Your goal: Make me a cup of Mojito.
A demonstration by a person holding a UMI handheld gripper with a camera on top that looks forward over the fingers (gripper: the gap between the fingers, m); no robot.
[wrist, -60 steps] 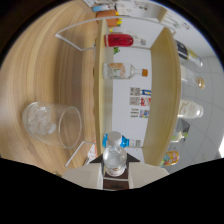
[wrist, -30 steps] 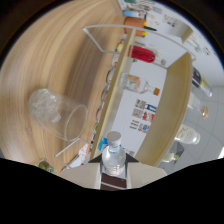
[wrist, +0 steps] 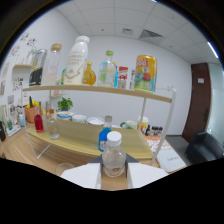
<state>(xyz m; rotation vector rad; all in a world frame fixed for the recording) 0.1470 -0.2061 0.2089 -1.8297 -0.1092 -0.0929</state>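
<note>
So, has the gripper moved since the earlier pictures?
Yes. The gripper, fingers shut on the small clear bottle, has swung up from the tabletop and glass; it now faces the wooden shelf of bottles.

White walls (wrist: 165, 70), tiled ceiling (wrist: 130, 20) with vent, dark door (wrist: 196, 107), wooden two-tier shelf (wrist: 100, 90), black chair (wrist: 205, 150)
</note>
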